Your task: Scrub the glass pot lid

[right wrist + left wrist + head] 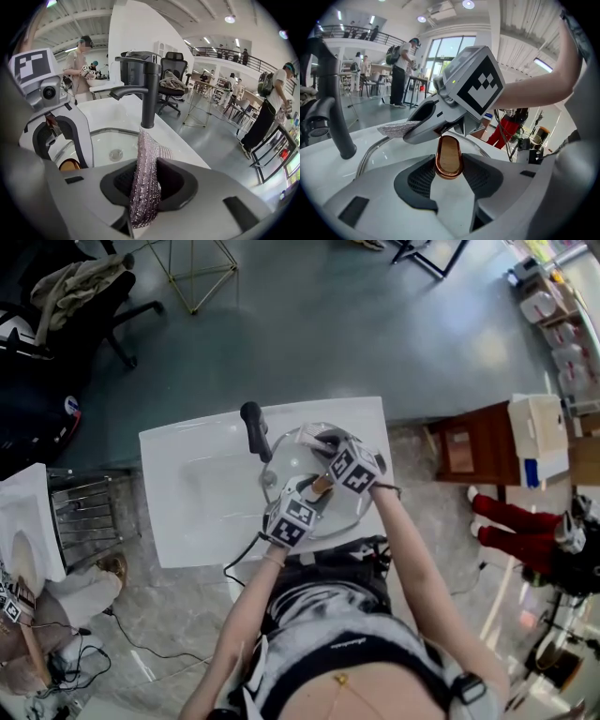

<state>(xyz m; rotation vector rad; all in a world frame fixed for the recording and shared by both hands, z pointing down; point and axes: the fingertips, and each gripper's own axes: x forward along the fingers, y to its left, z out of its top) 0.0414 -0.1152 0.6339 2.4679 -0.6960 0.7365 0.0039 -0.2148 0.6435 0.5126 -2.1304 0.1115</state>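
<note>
L claw [449,164]: lid knob [448,155]; R claw [146,180]: cloth [147,157]

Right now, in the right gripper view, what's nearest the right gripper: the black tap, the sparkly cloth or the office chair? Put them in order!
1. The sparkly cloth: pinched between the jaws.
2. The black tap: straight ahead, just past the cloth.
3. The office chair: behind the tap, out on the floor.
</note>
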